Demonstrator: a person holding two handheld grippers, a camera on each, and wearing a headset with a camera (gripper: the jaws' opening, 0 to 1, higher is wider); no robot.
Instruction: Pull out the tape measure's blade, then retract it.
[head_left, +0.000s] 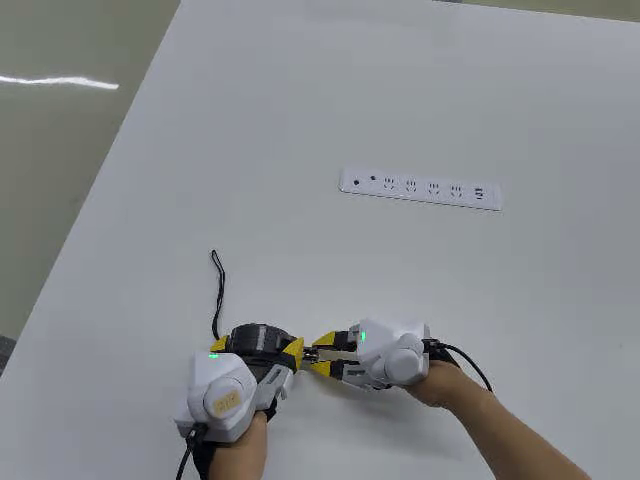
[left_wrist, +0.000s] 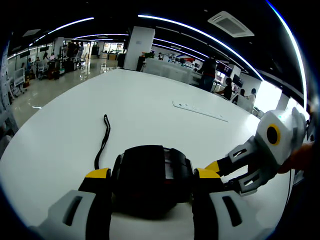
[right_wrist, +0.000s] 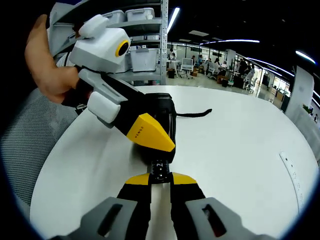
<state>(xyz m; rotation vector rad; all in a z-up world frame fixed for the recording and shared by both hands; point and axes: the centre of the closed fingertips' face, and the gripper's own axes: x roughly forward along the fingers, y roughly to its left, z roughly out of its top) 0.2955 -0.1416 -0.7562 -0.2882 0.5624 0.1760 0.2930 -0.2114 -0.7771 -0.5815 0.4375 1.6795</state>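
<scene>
Yellow-tipped jaws of the left gripper (left_wrist: 152, 176) clamp the black tape measure (head_left: 258, 342) by both flanks of its case. The pair sits low in the left gripper view and at the lower left of the head view, where the case appears to rest on the white table (head_left: 400, 90). Directly to its right in the head view, the right gripper (right_wrist: 160, 181) has its jaws pressed together on the blade (right_wrist: 158, 169), a short dark stub with printed numerals at the bottom centre of the right gripper view. Little of it is out of the case, so the pull looks barely begun. A thin black wrist strap (head_left: 217, 290) trails from the case toward the upper left of the head view, lying slack on the table. Further up and to the right lies a white power strip (head_left: 420, 188), well apart from the work. By the look of it, the case is rigid, compact and moderately heavy, with smooth sides liable to slip unless squeezed squarely across the widest part, as here. The blade is likely thin, springy steel: stiff along its length, quick to buckle if bent sideways, and under spring tension that would snap it back if let go. The sound hold is at the end hook, drawn straight out in line with the case mouth and eased back on the return.
</scene>
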